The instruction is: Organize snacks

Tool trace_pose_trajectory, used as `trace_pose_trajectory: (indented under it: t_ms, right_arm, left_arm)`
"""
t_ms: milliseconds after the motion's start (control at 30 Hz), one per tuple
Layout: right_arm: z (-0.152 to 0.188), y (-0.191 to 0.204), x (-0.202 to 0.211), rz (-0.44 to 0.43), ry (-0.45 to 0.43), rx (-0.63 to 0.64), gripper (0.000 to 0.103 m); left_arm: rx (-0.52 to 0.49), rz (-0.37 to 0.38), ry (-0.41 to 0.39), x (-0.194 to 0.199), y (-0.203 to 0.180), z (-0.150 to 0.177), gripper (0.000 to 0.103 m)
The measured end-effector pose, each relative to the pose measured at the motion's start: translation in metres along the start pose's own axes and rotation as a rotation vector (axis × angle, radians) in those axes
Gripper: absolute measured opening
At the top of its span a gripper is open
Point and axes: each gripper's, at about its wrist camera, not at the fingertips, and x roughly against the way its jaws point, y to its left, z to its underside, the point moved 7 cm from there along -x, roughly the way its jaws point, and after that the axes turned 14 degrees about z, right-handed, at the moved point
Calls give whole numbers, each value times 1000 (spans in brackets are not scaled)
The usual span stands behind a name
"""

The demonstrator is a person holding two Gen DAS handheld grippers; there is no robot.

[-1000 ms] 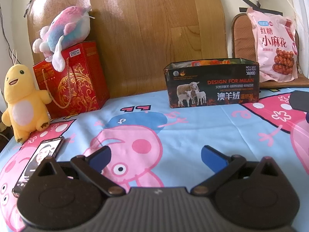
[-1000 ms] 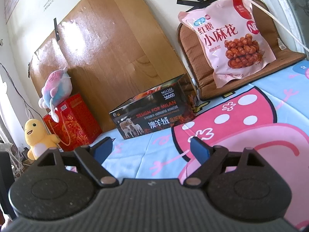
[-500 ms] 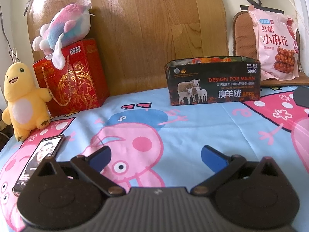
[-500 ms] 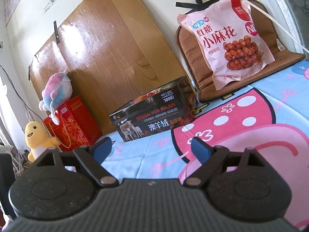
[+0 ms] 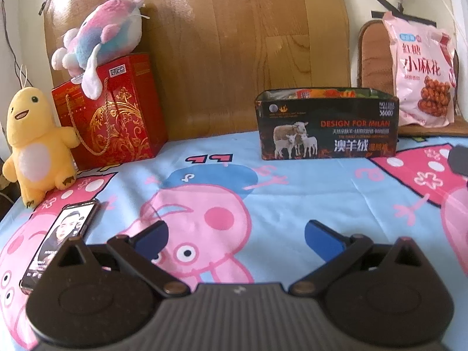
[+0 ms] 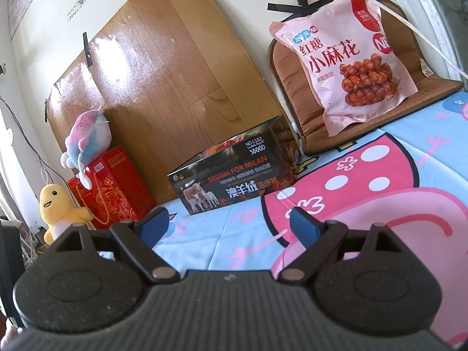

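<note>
A black open-top box (image 5: 326, 124) with sheep pictures stands on the cartoon bedsheet at the back; orange snack packets show inside it. It also shows in the right wrist view (image 6: 234, 180). A large pink snack bag (image 5: 424, 74) leans upright on a brown cushion at the back right, also seen in the right wrist view (image 6: 345, 64). My left gripper (image 5: 235, 238) is open and empty, low over the sheet, well short of the box. My right gripper (image 6: 229, 226) is open and empty, in front of the box and the bag.
A red gift bag (image 5: 109, 109) with a pastel plush (image 5: 101, 33) on top stands back left, beside a yellow plush (image 5: 33, 143). A phone (image 5: 60, 241) lies on the sheet near my left finger. A wooden board (image 5: 234, 44) backs the bed.
Both views have drifted slightly: the left view has shifted so the box and bag sit a little further right; the right gripper has edged closer to the pink bag. Both grippers stay open.
</note>
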Motion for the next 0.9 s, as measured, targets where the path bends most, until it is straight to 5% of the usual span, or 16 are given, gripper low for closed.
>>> trace_pose_trajectory:
  t_ms: [400, 900]
  right_arm:
    - [-1, 2, 0, -4, -2, -3, 92]
    - [-1, 1, 1, -7, -4, -5, 92]
  left_arm:
    - [42, 42, -9, 19, -4, -11, 103]
    - [-9, -41, 10, 25, -5, -12, 103]
